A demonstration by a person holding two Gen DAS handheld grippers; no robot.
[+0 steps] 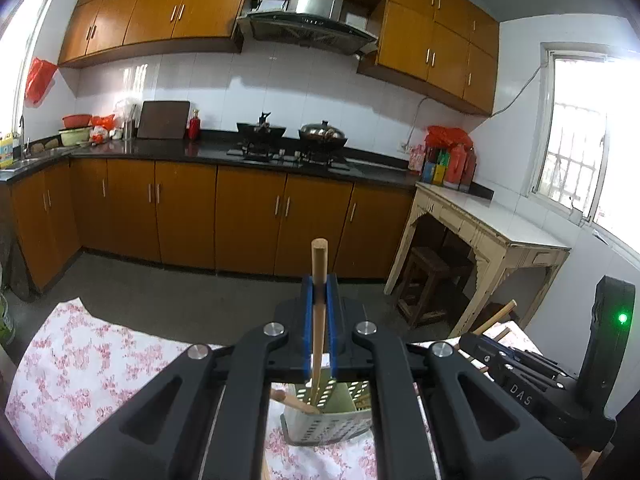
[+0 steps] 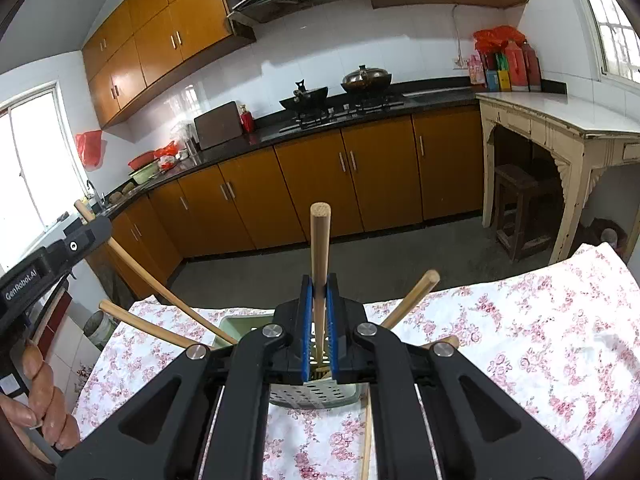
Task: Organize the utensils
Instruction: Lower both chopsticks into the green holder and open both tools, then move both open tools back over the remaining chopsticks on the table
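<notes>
My left gripper point(image 1: 319, 282) is shut on a wooden utensil handle point(image 1: 319, 256) that runs down into a perforated pale green utensil holder point(image 1: 332, 420) on the floral tablecloth point(image 1: 80, 360). My right gripper point(image 2: 320, 286) is shut on another wooden handle point(image 2: 320, 232), whose lower end sits inside the same holder point(image 2: 312, 396). Two more wooden handles point(image 2: 148, 326) point(image 2: 412, 296) lean out of the holder. The left gripper point(image 2: 90, 234) shows at the left of the right wrist view, its long handle point(image 2: 160, 280) slanting into the holder. The right gripper point(image 1: 480, 344) shows at the right of the left wrist view.
A thin wooden stick point(image 2: 366, 440) lies on the cloth just in front of the holder. A person's hand point(image 2: 44, 400) grips the left tool. Beyond the table edge are grey floor, orange cabinets point(image 1: 248, 216), a stove with pans point(image 1: 292, 136) and a cream side table point(image 1: 492, 224).
</notes>
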